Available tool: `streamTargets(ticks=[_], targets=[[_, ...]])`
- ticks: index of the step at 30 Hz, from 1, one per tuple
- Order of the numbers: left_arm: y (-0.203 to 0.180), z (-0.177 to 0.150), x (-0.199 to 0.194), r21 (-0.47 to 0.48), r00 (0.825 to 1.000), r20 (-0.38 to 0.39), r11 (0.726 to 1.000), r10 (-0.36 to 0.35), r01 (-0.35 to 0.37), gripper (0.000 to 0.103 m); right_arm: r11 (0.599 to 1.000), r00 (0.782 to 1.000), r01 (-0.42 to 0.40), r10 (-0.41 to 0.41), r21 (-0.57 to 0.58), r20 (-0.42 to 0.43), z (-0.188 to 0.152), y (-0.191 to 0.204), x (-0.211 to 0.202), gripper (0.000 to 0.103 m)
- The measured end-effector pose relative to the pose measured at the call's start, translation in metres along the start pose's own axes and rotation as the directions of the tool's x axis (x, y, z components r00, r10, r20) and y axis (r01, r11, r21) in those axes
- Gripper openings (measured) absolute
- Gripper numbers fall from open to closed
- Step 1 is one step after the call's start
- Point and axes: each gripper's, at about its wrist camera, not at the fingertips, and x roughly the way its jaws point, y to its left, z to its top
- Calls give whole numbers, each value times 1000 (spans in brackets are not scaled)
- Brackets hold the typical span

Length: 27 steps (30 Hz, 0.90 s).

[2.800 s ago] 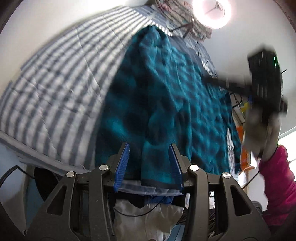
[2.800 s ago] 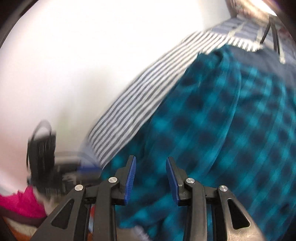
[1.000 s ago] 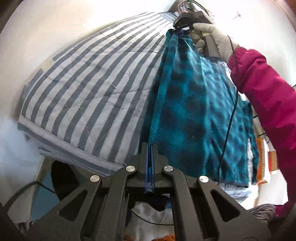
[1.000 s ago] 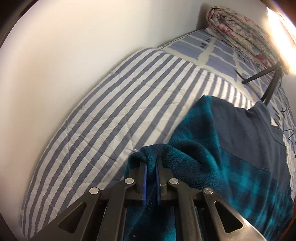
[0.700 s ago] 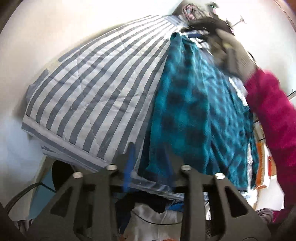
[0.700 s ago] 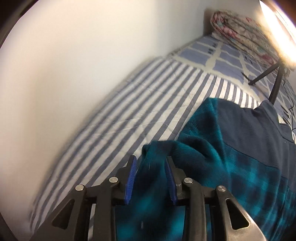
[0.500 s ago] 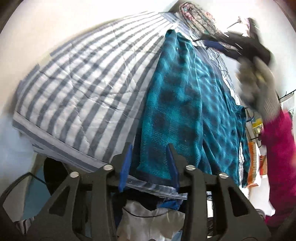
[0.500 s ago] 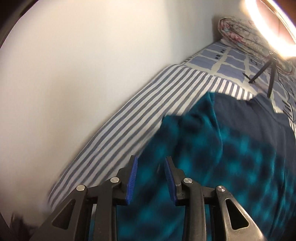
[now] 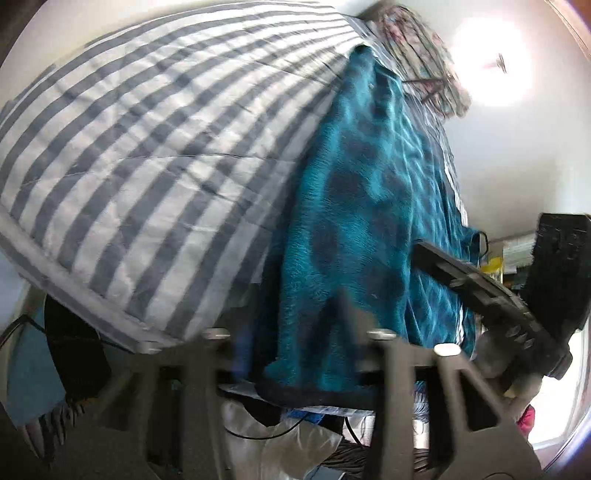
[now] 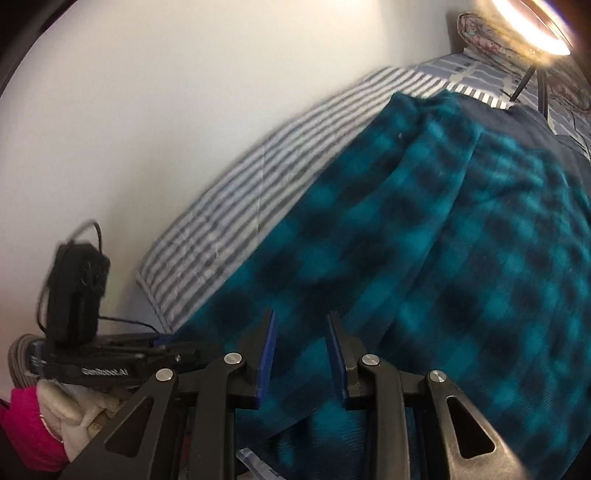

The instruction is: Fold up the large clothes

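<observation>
A teal and dark plaid fleece garment (image 9: 362, 206) lies lengthwise on the striped bed cover (image 9: 147, 147), its dark hem at the near edge. My left gripper (image 9: 295, 332) is blurred, and its jaws are closing astride that hem with the pads still apart. In the right wrist view the garment (image 10: 443, 258) fills the bed and the left gripper (image 10: 184, 349) reaches in from the left. My right gripper (image 10: 301, 350) hovers over the plaid near the foot of the bed. Its jaws are closing with nothing gripped between the blue pads. The left wrist view shows the right gripper (image 9: 424, 253) from the side.
A rolled floral quilt (image 10: 491, 33) and a lit ring light (image 10: 535, 26) on a tripod stand at the head of the bed. A white wall (image 10: 147, 110) runs along the far side. A gloved hand with a pink sleeve (image 10: 55, 406) holds the left gripper. White cloth and cables (image 9: 288, 443) lie below the bed's foot.
Both grippers let go of the garment edge they were shut on. The right one swung from the far end back to the near end, beside the left. The left dipped slightly.
</observation>
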Motion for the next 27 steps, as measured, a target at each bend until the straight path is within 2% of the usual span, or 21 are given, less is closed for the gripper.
streamTargets(ticks=[3,6,9,12,14,15,17,20,23,27], targets=[[-12,-5,-3,42,999,35,999,21,-23,9,998,997,63,-63,0,-53,-11,0,20,26],[-22,-7,-10,76,997,71,996,30,-36,7,996,991,93,-91,14,-99,-20,-10,37,24],[-29,-8,-15,101,994,101,994,39,-49,7,997,996,56,-51,58,-78,-21,-17,35,25],[-35,-11,-18,113,991,127,992,40,-55,6,994,999,30,-27,109,-29,-12,-28,22,34],[-40,-13,-18,127,988,144,990,48,-66,6,990,999,39,-42,132,16,-4,-36,11,57],[-44,-15,-18,139,987,154,988,53,-74,6,989,999,33,-38,145,32,0,-40,7,60],[-48,-16,-17,150,984,167,985,56,-81,6,984,998,20,-31,177,61,10,-46,1,60],[-55,-16,-12,143,985,169,988,30,-55,6,980,995,0,-20,199,97,32,-48,-5,60],[-61,-16,-14,141,984,179,989,15,-41,6,977,995,-32,11,211,101,57,-42,-6,60],[-75,-15,-11,179,981,195,982,21,-57,6,979,997,35,-49,201,65,93,-30,16,60]])
